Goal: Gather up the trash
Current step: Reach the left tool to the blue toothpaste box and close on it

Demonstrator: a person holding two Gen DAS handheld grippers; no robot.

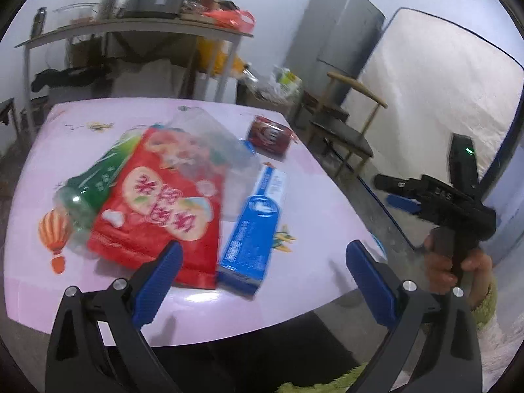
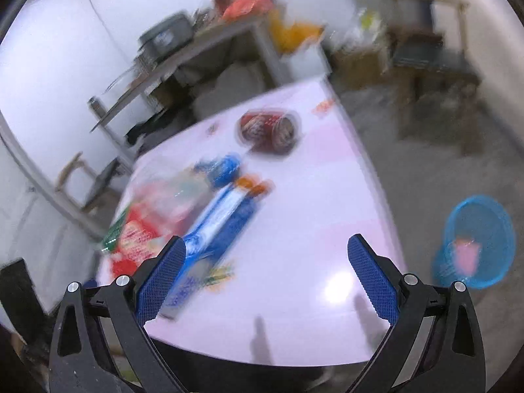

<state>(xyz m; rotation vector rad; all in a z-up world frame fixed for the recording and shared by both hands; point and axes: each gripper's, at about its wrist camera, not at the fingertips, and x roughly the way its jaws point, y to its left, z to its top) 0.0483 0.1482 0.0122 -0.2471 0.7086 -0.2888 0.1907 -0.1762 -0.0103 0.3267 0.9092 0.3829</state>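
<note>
Both grippers hang over the near edge of the pink worktop [image 1: 294, 177] with their jaws spread wide and nothing between them. Under the left gripper [image 1: 263, 255] lies a heap of trash: a red snack bag [image 1: 157, 209] on top of a green plastic bottle [image 1: 88, 190], a clear plastic wrapper [image 1: 209, 137] draped over the bag, and a blue box [image 1: 255, 226] just beside it. A red can [image 1: 270, 137] lies on its side farther back, apart from the heap. The right gripper [image 2: 267, 250] hovers off toward the worktop's right side. On the floor beside the worktop stands a blue basket [image 2: 475, 242] with a pink scrap inside it.
</note>
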